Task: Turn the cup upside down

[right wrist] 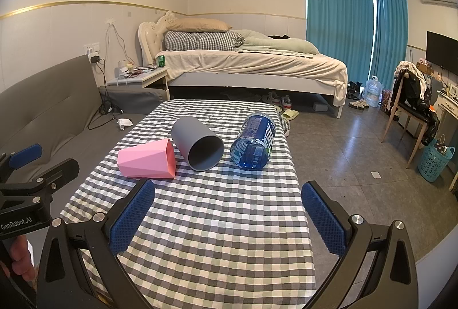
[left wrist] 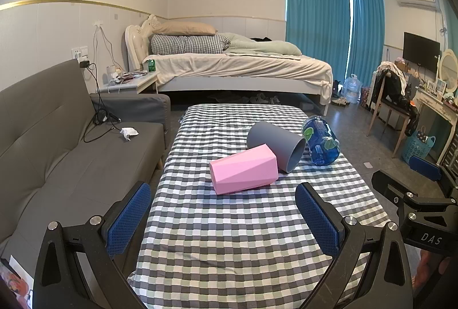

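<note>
Three cups lie on their sides on the checked tablecloth [left wrist: 229,237] [right wrist: 217,237]. A pink faceted cup [left wrist: 243,170] [right wrist: 147,160] is nearest the left. A grey round cup [left wrist: 276,146] [right wrist: 197,147] rests against it, mouth toward me. A blue printed cup [left wrist: 320,144] [right wrist: 254,143] lies at the right. My left gripper [left wrist: 223,219] is open and empty, short of the pink cup. My right gripper [right wrist: 229,219] is open and empty, short of the grey and blue cups. Each gripper shows at the other view's edge.
A grey sofa [left wrist: 57,154] [right wrist: 43,108] runs along the table's left side. A bed [left wrist: 229,65] [right wrist: 252,63] stands behind the table. Tiled floor [right wrist: 357,151] lies to the right, with a chair [right wrist: 409,103] and a blue basket [right wrist: 435,157] farther off.
</note>
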A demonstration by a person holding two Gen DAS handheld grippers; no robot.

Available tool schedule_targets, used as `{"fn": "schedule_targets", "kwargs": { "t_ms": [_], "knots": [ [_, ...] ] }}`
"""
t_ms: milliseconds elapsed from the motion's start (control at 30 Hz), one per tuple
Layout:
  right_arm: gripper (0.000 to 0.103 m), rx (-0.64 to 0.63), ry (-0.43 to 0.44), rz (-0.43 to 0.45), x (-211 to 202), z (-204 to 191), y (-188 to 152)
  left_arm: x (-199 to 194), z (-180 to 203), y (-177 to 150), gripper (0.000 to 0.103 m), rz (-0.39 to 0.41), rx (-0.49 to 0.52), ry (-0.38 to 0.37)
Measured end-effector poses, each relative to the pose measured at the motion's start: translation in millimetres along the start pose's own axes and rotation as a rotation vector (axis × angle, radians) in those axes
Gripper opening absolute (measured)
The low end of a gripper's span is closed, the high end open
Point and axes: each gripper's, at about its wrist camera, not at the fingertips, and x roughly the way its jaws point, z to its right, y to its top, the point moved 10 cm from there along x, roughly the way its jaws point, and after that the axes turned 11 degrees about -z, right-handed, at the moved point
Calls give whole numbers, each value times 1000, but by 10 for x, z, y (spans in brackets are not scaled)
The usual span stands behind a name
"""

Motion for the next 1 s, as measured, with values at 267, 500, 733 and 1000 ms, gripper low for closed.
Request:
{"fn": "schedule_targets", "kwargs": {
  "t_ms": [267, 500, 733, 1000],
  "knots": [
    [103, -2, -1, 1, 10, -15, 33, -19, -6, -6, 103, 0, -1, -1],
    [103, -3, -1, 2, -8, -23, 17, -19, -5, -5, 103, 1, -1, -1],
    [103, -3, -1, 2, -10, -21, 18, -20, -6, -4, 103, 1, -1, -1],
    [103, -3, -2, 0, 4, -28, 7, -20, -5, -5, 103, 1, -1, 0]
  ]
}}
